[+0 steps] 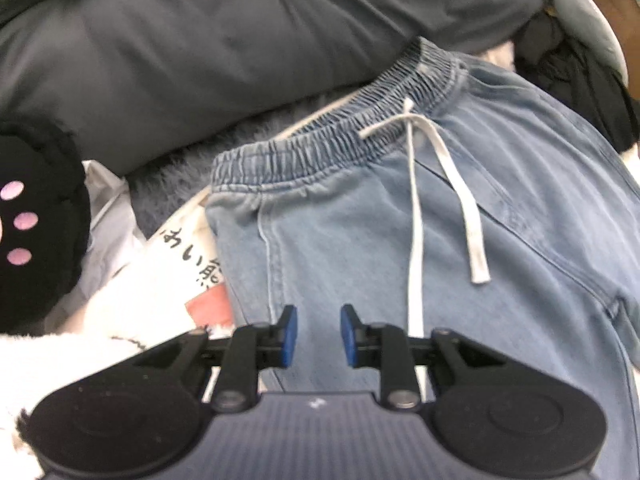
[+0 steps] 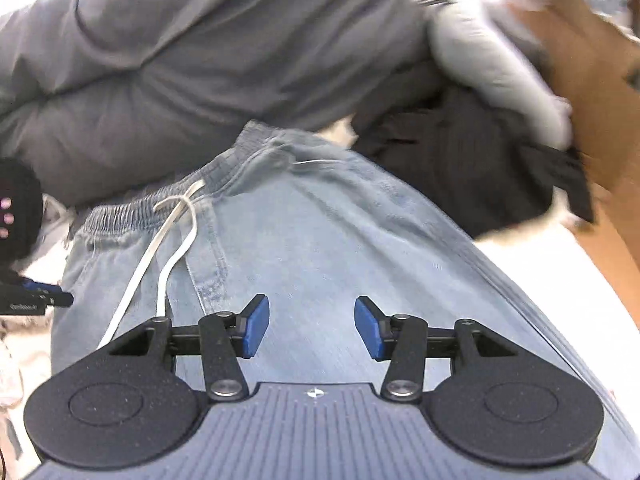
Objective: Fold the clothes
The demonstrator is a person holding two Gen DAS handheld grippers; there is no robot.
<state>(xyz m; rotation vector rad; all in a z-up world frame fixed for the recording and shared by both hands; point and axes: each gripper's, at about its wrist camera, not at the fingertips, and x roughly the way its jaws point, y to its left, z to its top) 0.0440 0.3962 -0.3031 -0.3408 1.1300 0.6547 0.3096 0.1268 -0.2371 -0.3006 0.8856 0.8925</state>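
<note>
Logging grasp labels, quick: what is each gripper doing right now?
Left gripper: open, holding nothing, over the light blue pants.
Right gripper: open, holding nothing, over the same pants.

Soft, even indoor light with faint shadows, whites blown out at the right wrist view's upper corners, motion blur smearing its right side, fisheye bending every edge.

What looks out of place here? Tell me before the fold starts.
The white drawstring lies loose across the front of the light blue trousers, its two ends trailing unevenly toward the left gripper. The trousers are hemmed in by a grey quilt and dark clothes. No damage shows.
</note>
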